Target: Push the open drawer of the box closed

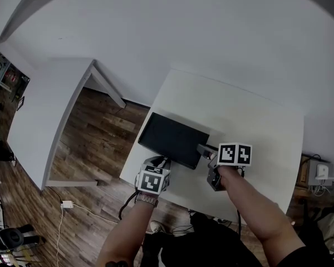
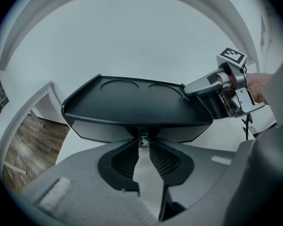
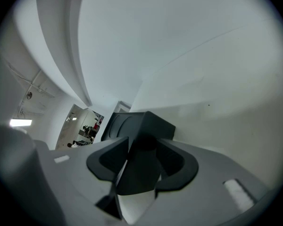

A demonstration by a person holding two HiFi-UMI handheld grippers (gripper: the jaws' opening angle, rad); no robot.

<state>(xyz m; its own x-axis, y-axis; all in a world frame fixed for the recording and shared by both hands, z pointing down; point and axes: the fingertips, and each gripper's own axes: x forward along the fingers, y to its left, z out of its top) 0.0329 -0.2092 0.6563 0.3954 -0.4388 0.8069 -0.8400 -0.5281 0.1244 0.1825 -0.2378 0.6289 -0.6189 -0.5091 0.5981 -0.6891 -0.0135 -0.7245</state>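
Drawer (image 2: 104, 132) sits in the near face of the black box (image 1: 172, 141), which lies by the near-left edge of the white desk (image 1: 256, 121); how far it stands out I cannot tell. The left claw (image 2: 143, 149) has its tips drawn in on the small knob (image 2: 142, 140), seemingly pinching it. The right claw (image 3: 142, 149), spread wide, clamps the box's near right corner. The push is best sent straight toward the far side, along the drawer's run, with the right claw bracing so the box cannot slide, ending once the front sits flush.
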